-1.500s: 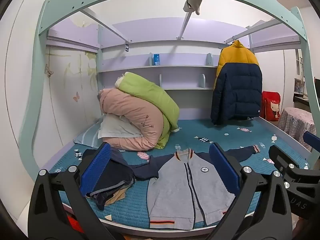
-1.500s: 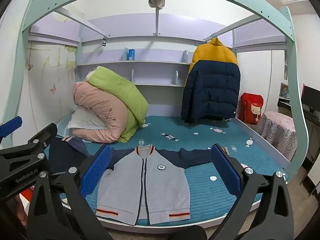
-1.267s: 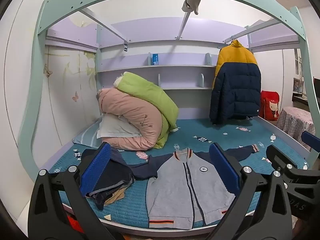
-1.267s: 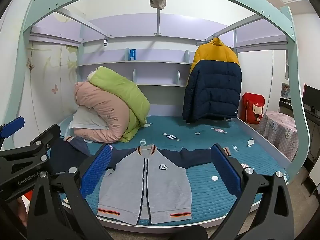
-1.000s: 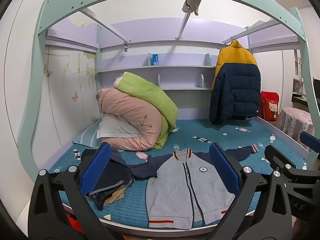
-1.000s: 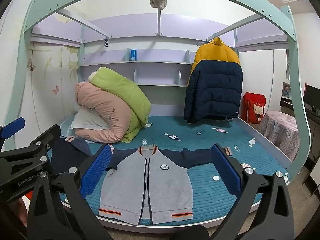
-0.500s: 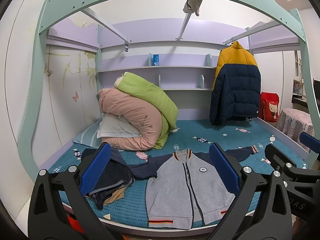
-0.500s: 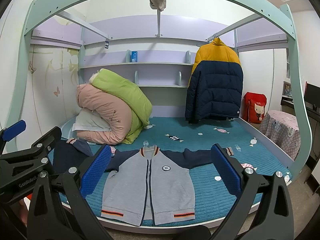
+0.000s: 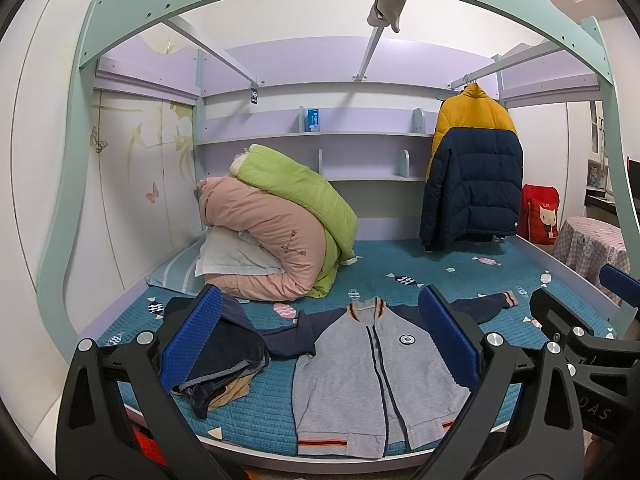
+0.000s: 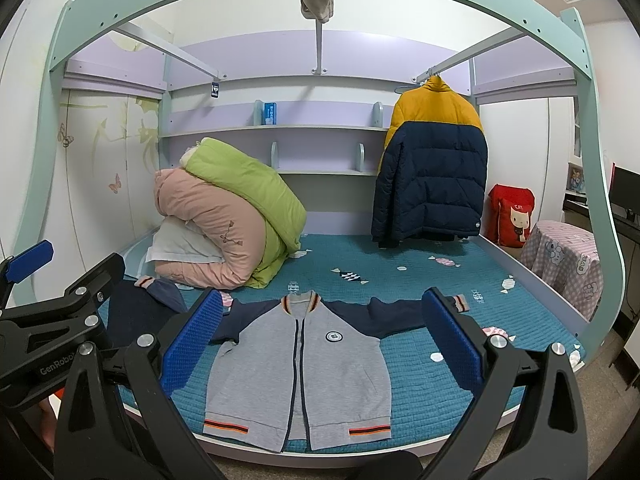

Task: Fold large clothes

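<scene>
- Teal bed (image 9: 400,264) fills our view; a grey jacket (image 10: 298,368) lies flat, zipped, at its front edge.
- Our left gripper (image 9: 320,342) and right gripper (image 10: 320,340) hang before it, both spread wide, holding nothing.

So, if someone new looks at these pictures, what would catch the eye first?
Probably the grey jacket with navy sleeves, spread flat and zipped at the bed's near edge. Then the yellow-and-navy puffer coat hanging at the back right, and the pink and green quilts piled at the back left.
</scene>
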`<state>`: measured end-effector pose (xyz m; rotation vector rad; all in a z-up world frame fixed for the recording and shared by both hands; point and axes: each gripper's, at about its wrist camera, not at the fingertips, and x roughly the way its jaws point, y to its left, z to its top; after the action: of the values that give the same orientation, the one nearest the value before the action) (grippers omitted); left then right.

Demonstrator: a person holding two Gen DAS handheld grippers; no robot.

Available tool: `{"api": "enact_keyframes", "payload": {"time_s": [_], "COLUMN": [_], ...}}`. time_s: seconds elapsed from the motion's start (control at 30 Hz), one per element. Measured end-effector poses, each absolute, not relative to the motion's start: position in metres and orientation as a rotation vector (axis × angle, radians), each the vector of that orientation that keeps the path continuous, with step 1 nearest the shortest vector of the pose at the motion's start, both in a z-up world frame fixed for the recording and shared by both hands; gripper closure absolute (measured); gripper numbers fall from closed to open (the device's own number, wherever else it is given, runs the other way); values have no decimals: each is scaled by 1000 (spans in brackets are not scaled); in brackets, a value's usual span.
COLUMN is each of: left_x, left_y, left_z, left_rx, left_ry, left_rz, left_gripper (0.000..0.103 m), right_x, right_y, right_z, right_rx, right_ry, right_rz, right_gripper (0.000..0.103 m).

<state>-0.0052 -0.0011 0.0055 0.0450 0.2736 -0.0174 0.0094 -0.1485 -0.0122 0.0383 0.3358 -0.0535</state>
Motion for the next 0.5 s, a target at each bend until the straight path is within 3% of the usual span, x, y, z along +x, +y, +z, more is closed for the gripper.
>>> {"api": "enact_keyframes", "payload": {"time_s": [0.5], "left_x": [-6], "left_y": [0], "left_z": [7], "left_rx": [44], "left_ry": [273], "left_rz": [-18], "left_gripper": [5], "right_x": [9], "right_y": [-149], "right_z": [-11], "right_rx": [39], "right_ry": [334], "right_rz": [-53], "right_gripper": [7]}}
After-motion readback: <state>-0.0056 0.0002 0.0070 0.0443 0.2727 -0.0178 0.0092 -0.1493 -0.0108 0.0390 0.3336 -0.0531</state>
